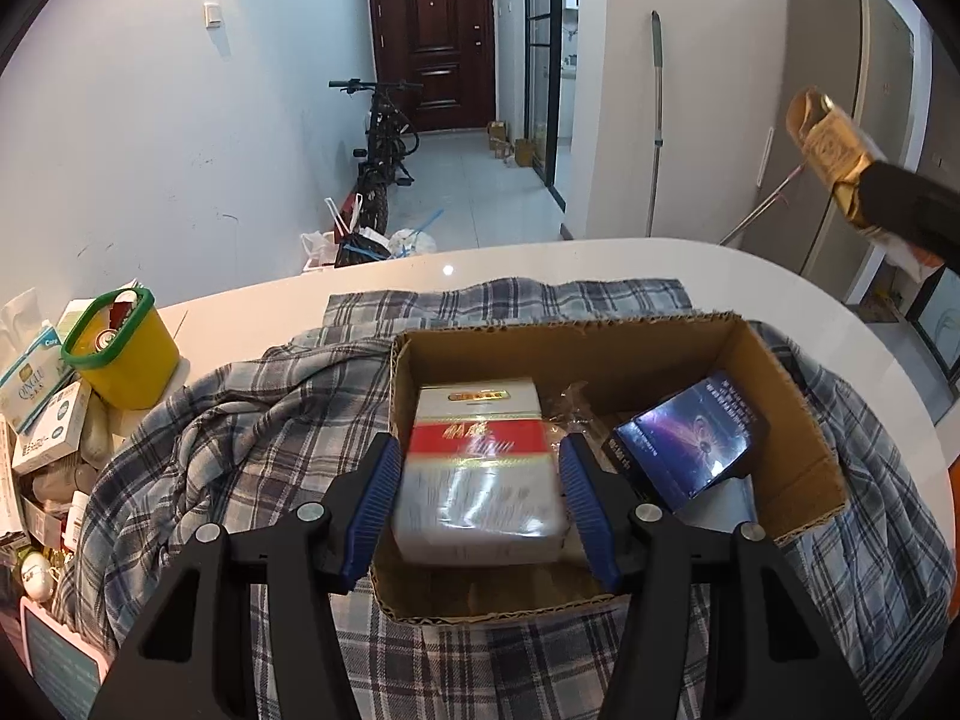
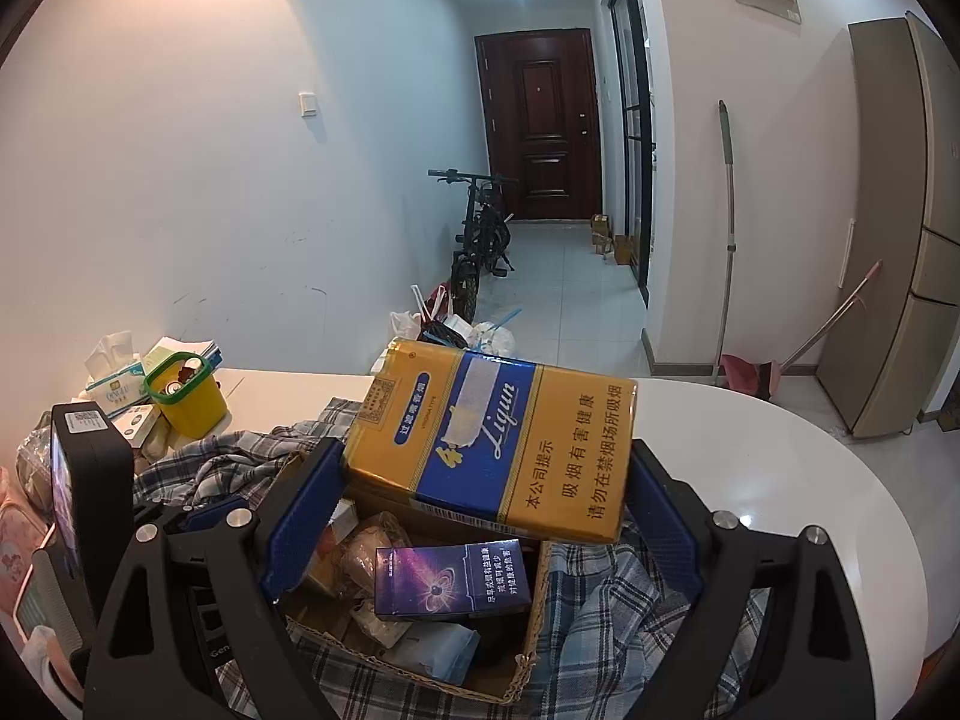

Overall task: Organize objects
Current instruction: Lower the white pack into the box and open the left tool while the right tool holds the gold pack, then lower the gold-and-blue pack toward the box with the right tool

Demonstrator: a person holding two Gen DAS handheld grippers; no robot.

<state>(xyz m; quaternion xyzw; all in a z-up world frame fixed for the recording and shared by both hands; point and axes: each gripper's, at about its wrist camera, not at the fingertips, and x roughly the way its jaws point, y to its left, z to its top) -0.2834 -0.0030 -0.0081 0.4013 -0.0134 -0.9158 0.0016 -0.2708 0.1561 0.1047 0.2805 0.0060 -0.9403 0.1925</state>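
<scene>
My left gripper is shut on a red-and-white carton, its blue pads on the carton's two sides. It holds the carton low inside the open cardboard box. A purple pack leans in the box's right part. My right gripper is shut on a yellow-and-blue carton, held flat above the box. Below it lie the purple pack and some wrapped items. In the left wrist view the yellow carton hangs high at the right. The left gripper shows at the left of the right wrist view.
The box sits on a plaid cloth spread over a white rounded table. A yellow tub with a green rim, tissue packs and small boxes crowd the table's left side. Beyond the table stand a bicycle and a mop.
</scene>
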